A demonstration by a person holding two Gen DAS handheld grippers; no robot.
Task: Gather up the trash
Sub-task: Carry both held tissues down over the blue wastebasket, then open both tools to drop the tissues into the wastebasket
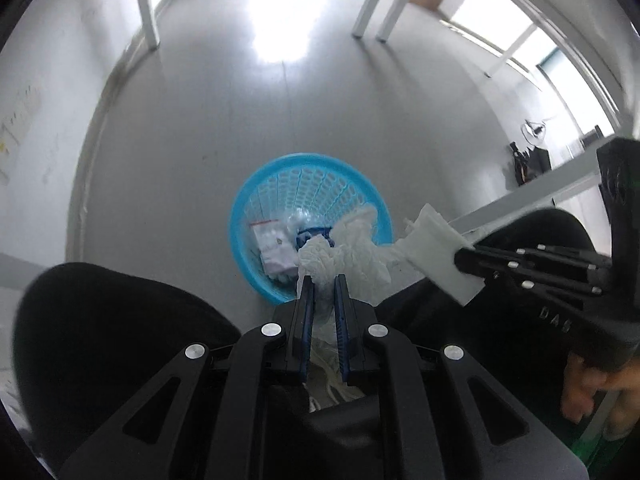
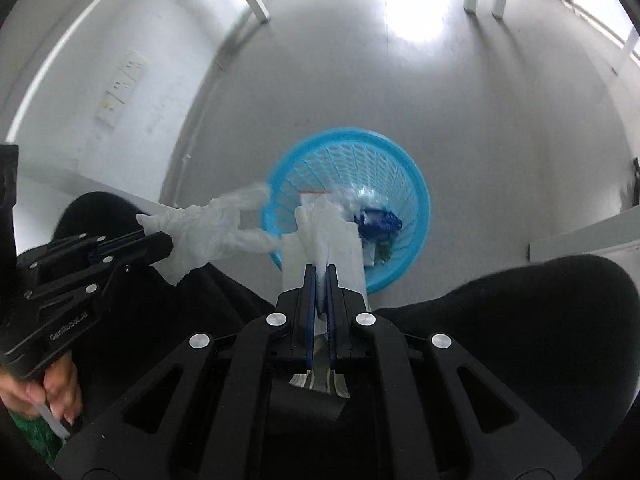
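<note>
Standing on grey floor (image 1: 280, 120): blue basket (image 1: 256, 196).

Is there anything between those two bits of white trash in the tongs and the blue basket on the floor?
Nothing visible. The left tongs hold a crumpled white glove and the right tongs a flat white packet, both just above the open blue basket, which has no lid.

Left gripper (image 1: 323, 280) bottom centre of its view, jaws clamped on white glove (image 1: 344, 256), right gripper (image 2: 319, 270) bottom centre, pinching white paper (image 2: 324, 236), both pointing steeply down
</note>
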